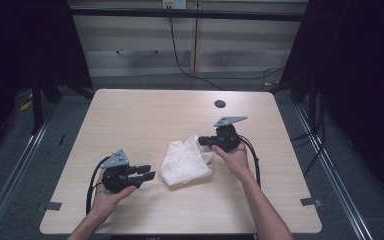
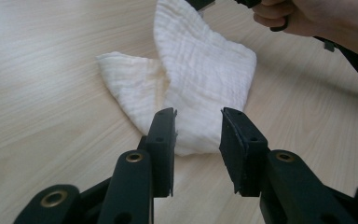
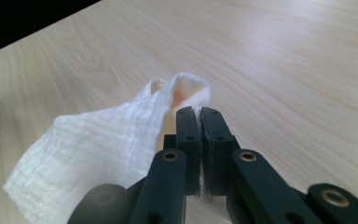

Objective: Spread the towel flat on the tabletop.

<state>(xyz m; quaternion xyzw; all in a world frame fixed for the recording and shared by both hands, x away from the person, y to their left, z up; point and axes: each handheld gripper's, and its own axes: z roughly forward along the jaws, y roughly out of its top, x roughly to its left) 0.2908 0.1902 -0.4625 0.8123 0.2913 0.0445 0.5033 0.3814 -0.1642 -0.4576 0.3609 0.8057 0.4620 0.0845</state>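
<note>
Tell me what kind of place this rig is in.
Probably a lab or data-collection workstation, not a home: a bare wooden table with a cable port, dark curtains on both sides, loose cables on grey carpet, and office cabinets behind. One white cloth lies on it.

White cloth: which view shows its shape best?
The left gripper view: the white cloth lies close and whole, folds clear. The high view shows it small on the table. The right gripper view shows one corner pinched in the right gripper.

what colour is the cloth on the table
The cloth is cream-white with a fine crinkled weave, clearest in the left gripper view.
</note>
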